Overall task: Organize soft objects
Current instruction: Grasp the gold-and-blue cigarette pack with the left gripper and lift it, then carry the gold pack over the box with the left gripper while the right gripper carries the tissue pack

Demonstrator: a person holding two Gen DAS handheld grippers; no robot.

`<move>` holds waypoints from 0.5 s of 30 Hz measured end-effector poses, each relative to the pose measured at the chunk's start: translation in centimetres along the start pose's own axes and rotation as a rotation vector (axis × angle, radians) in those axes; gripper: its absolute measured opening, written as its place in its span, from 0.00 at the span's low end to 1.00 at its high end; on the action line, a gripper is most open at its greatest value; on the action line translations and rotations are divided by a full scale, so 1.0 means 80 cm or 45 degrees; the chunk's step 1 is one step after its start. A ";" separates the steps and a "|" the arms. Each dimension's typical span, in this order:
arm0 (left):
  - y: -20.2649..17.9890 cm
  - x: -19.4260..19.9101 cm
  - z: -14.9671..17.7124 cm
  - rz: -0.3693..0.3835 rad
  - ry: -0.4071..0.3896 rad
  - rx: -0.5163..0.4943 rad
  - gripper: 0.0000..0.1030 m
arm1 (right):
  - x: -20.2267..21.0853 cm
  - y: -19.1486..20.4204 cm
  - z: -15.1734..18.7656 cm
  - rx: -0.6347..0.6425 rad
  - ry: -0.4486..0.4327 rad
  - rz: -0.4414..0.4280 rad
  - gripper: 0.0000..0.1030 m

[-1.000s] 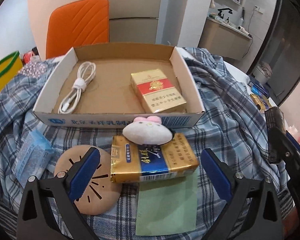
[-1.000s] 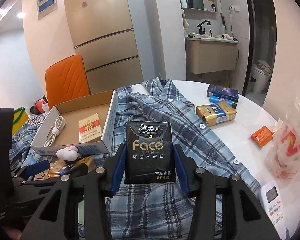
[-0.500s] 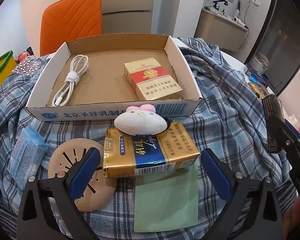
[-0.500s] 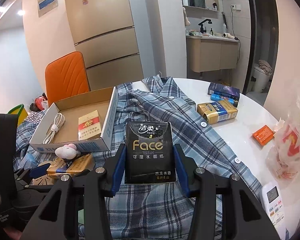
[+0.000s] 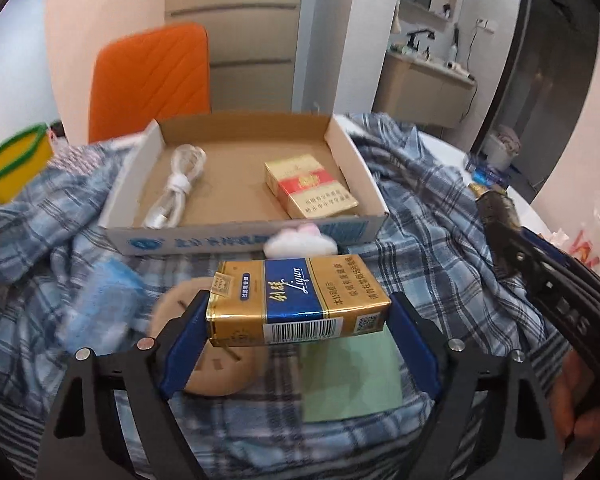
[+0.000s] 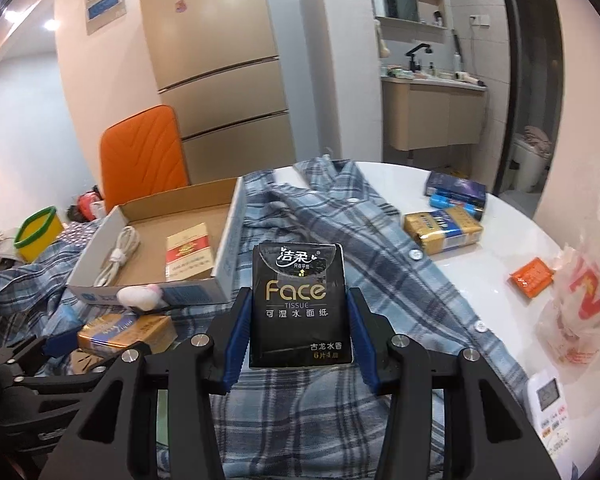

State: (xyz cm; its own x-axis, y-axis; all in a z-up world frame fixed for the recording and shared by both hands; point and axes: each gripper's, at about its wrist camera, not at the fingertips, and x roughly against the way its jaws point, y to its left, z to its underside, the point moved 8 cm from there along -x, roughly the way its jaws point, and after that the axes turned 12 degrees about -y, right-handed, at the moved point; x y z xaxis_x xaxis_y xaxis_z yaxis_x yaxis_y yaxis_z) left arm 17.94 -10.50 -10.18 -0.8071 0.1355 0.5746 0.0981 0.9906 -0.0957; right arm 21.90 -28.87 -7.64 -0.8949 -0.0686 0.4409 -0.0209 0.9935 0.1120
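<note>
Round and white, the bench (image 6: 496,240) carries a blue plaid shirt (image 6: 340,232) spread across most of it, with an orange chair (image 5: 152,80) and a beige fridge (image 6: 220,60) behind. I use the cardboard box (image 5: 352,152) on the shirt as my landmark. Inside it I see a white coiled cable (image 5: 176,190) on its left half and a red-and-gold cigarette pack (image 5: 310,190) on its right half.

My left hand-held gripper (image 5: 298,322) is clamped on a gold-and-blue cigarette pack (image 5: 298,300), blue pads pressed to both short ends, and it holds the pack just in front of the box's near wall. A white plush toy with a pink bow (image 5: 300,242) sits against that near wall, just beyond the held pack. Below the pack, in front of the box, lie a round tan disc (image 5: 220,372) and a pale green square sheet (image 5: 352,376); a light blue packet (image 5: 100,300) lies off the box's front left corner, blurred.

My right hand-held gripper (image 6: 298,320) grips a black "Face" tissue pack (image 6: 298,304) upright between its pads, in the air to the right of the box, above the shirt. Well to the right of the box, on the bare bench top, lie another gold-and-blue pack (image 6: 444,228), a dark blue box (image 6: 456,190), a small orange packet (image 6: 532,276) and a plastic bag (image 6: 584,300).
</note>
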 end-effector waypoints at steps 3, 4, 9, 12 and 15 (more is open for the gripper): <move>0.013 0.024 -0.002 0.010 -0.027 0.019 0.82 | 0.006 0.007 -0.003 0.015 -0.028 -0.037 0.47; 0.017 0.030 -0.006 0.016 -0.040 0.030 0.82 | 0.008 0.011 -0.004 0.029 -0.042 -0.045 0.47; 0.041 0.067 -0.021 -0.022 -0.137 0.007 0.82 | 0.017 0.029 -0.007 0.086 -0.068 -0.079 0.47; 0.051 0.082 -0.032 -0.034 -0.202 0.003 0.82 | 0.025 0.040 -0.008 0.110 -0.078 -0.097 0.47; 0.059 0.092 -0.044 -0.052 -0.272 -0.020 0.82 | 0.032 0.051 -0.011 0.124 -0.086 -0.126 0.47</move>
State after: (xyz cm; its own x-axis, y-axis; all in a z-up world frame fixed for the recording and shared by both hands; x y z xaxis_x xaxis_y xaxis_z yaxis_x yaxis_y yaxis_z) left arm 14.50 -4.76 -3.50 -0.9155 0.0892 0.3923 0.0704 0.9956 -0.0621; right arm 19.91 -25.04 -5.25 -0.9142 -0.1635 0.3708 -0.1508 0.9865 0.0633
